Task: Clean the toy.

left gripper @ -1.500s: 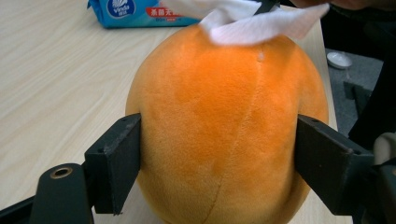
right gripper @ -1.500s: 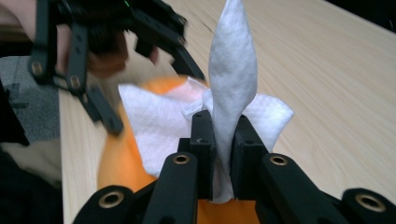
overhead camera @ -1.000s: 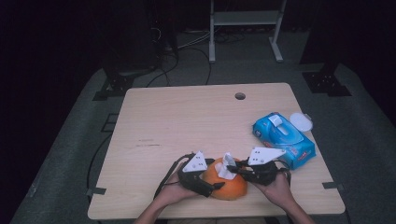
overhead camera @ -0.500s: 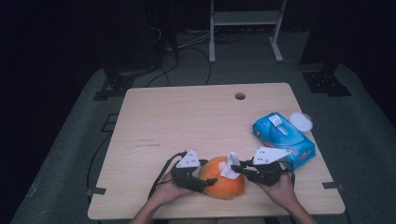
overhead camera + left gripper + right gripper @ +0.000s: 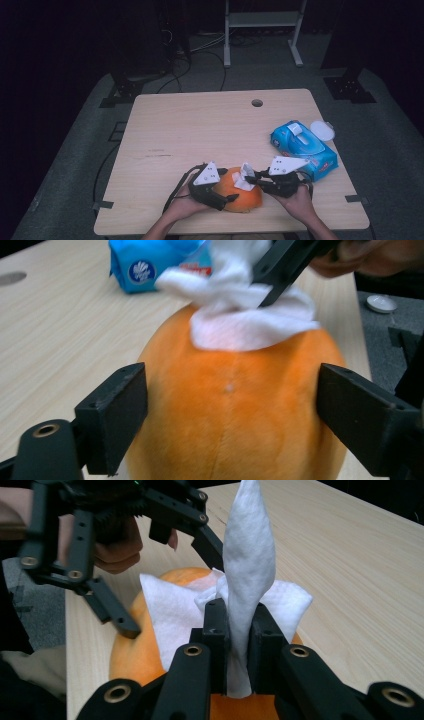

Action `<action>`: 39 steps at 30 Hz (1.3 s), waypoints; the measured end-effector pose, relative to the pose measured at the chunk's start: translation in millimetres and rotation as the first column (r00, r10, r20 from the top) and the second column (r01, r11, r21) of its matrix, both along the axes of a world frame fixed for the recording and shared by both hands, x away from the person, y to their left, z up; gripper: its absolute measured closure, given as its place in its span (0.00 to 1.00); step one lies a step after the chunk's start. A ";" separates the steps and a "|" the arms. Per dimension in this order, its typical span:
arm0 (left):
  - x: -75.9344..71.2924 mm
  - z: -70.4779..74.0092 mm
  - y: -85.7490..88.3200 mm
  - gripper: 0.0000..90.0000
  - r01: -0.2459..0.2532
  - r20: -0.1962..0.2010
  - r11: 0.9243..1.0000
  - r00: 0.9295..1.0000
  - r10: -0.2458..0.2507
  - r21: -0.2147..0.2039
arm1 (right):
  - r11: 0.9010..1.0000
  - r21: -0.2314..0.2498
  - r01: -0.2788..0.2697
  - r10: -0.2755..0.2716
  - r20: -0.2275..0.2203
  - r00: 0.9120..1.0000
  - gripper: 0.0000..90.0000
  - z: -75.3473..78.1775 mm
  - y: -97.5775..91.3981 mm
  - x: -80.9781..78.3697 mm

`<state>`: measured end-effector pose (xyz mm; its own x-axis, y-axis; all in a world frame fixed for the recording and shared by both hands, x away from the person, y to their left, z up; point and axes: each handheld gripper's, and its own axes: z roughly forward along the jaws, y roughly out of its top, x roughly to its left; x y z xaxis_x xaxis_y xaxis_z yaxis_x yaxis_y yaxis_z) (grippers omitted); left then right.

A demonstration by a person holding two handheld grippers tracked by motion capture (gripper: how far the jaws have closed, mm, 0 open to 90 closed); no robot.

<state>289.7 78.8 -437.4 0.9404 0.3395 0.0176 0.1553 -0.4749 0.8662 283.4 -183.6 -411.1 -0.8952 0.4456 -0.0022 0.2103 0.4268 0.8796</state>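
A: The round orange fruit [image 5: 235, 405] runs off the bottom edge in the left gripper view, blurred up close.

B: The blue wipes packet [image 5: 150, 262] is cut by the top edge; its label is unreadable.

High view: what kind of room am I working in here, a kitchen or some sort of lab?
Likely a lab or recording studio, not a kitchen: a bare wooden table on grey matting, cables across the dark floor, and a metal stand behind it.

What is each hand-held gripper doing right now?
Left hand-held gripper: jaws wide around the orange fruit, steadying it.
Right hand-held gripper: shut on the white wipe.
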 end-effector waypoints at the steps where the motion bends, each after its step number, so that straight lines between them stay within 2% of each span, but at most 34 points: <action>1: 0.3 -1.8 3.8 0.23 -0.003 -0.008 1.000 1.000 0.003 0.018 | 1.000 0.015 -0.008 0.008 -0.009 1.000 0.88 0.5 -0.4 -1.9; 6: 4.1 -4.4 14.2 0.28 -0.018 -0.047 1.000 0.999 0.019 0.019 | 1.000 0.016 -0.018 0.019 -0.016 1.000 0.88 -0.8 -0.6 -0.7; 7: 6.3 -5.7 18.4 0.29 -0.031 -0.073 0.999 0.997 0.031 0.009 | 1.000 0.026 -0.013 0.014 -0.033 0.999 0.88 -2.6 -3.9 1.3; 9: 7.1 -6.1 19.7 0.29 -0.032 -0.081 0.999 0.996 0.032 0.005 | 1.000 0.027 -0.008 0.009 -0.041 0.999 0.88 -3.9 -6.3 2.5; 10: 7.6 -6.3 19.9 0.29 -0.032 -0.085 0.999 0.996 0.032 0.001 | 1.000 0.031 0.001 0.001 -0.059 0.998 0.88 -7.0 -11.4 5.1; 12: 7.9 -5.2 17.2 0.24 -0.028 -0.083 1.000 0.996 0.028 -0.009 | 0.999 0.037 0.007 -0.004 -0.079 0.997 0.88 -9.3 -14.9 7.2; 13: 8.3 -2.1 12.2 0.18 -0.022 -0.066 0.999 0.998 0.020 -0.028 | 0.999 0.038 0.011 -0.008 -0.080 0.997 0.88 -10.1 -15.4 8.1; 14: 8.3 -2.1 12.2 0.13 -0.022 -0.066 0.999 0.998 0.020 -0.028 | 0.999 0.038 0.014 -0.011 -0.079 0.997 0.88 -10.3 -15.4 8.1; 15: 6.0 0.8 6.5 0.11 -0.003 -0.039 0.999 0.999 0.002 -0.040 | 0.999 0.042 0.014 -0.011 -0.077 0.997 0.88 -9.9 -15.0 8.2; 16: 6.0 0.8 6.5 0.11 -0.003 -0.039 0.999 0.999 0.002 -0.040 | 0.999 0.042 0.014 -0.011 -0.077 0.997 0.88 -9.9 -15.0 8.2; 17: 3.7 0.5 1.4 0.12 -0.002 -0.008 1.000 1.000 0.002 -0.019 | 0.999 0.047 0.011 -0.008 -0.073 0.997 0.88 -8.0 -12.7 8.5; 19: 3.7 -0.9 2.6 0.18 -0.006 -0.002 1.000 1.000 0.006 -0.010 | 0.999 0.038 0.007 -0.005 -0.054 0.999 0.88 -6.2 -9.5 9.0; 22: 5.2 -1.8 7.2 0.25 -0.024 -0.020 1.000 1.000 0.024 0.000 | 0.999 0.051 0.005 -0.002 -0.058 0.998 0.88 -6.0 -9.6 10.3; 23: 6.8 -2.9 12.6 0.26 -0.041 -0.041 0.999 0.998 0.041 0.002 | 0.998 0.058 0.005 -0.001 -0.069 0.998 0.88 -6.9 -10.6 10.8; 26: 8.4 -3.7 16.3 0.27 -0.054 -0.056 0.999 0.997 0.055 0.005 | 0.998 0.058 0.002 0.003 -0.078 0.997 0.88 -7.8 -11.7 10.0; 27: 11.2 -5.3 20.5 0.27 -0.071 -0.079 0.997 0.994 0.071 0.000 | 0.998 0.061 -0.003 0.008 -0.084 0.996 0.88 -8.2 -11.8 7.2; 29: 12.3 -6.5 22.6 0.27 -0.078 -0.094 0.997 0.993 0.076 -0.010 | 0.998 0.059 -0.021 0.025 -0.071 0.997 0.88 -6.8 -9.5 2.4; 31: 12.3 -6.8 23.1 0.27 -0.079 -0.095 0.997 0.992 0.077 -0.012 | 0.997 0.063 -0.038 0.042 -0.067 0.997 0.88 -5.5 -6.6 -0.5; 32: 11.9 -7.0 23.6 0.28 -0.078 -0.094 0.997 0.993 0.076 -0.013 | 0.998 0.049 -0.047 0.050 -0.046 0.998 0.88 -4.6 -1.7 -2.8; 34: 11.2 -7.5 25.1 0.29 -0.073 -0.093 0.997 0.993 0.071 -0.019 | 0.998 0.050 -0.045 0.047 -0.046 0.998 0.89 -4.7 -1.1 0.1; 36: 10.7 -7.8 26.4 0.30 -0.060 -0.092 0.998 0.994 0.058 -0.020 | 0.998 0.055 -0.036 0.039 -0.053 0.998 0.89 -5.3 -2.1 3.4; 37: 10.5 -7.9 26.5 0.30 -0.054 -0.091 0.998 0.994 0.052 -0.021 | 0.999 0.049 -0.008 0.011 -0.060 0.998 0.89 -7.6 -4.6 8.6; 39: 9.9 -7.9 25.5 0.30 -0.052 -0.092 0.998 0.995 0.049 -0.027 | 0.999 0.049 0.012 -0.009 -0.075 0.997 0.89 -10.6 -8.9 14.0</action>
<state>299.6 104.2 -445.3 0.9194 0.3856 -0.0781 0.2574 -0.4395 0.8606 297.5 -192.5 -421.6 -0.8873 0.4528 0.0874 0.2809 0.3803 0.8812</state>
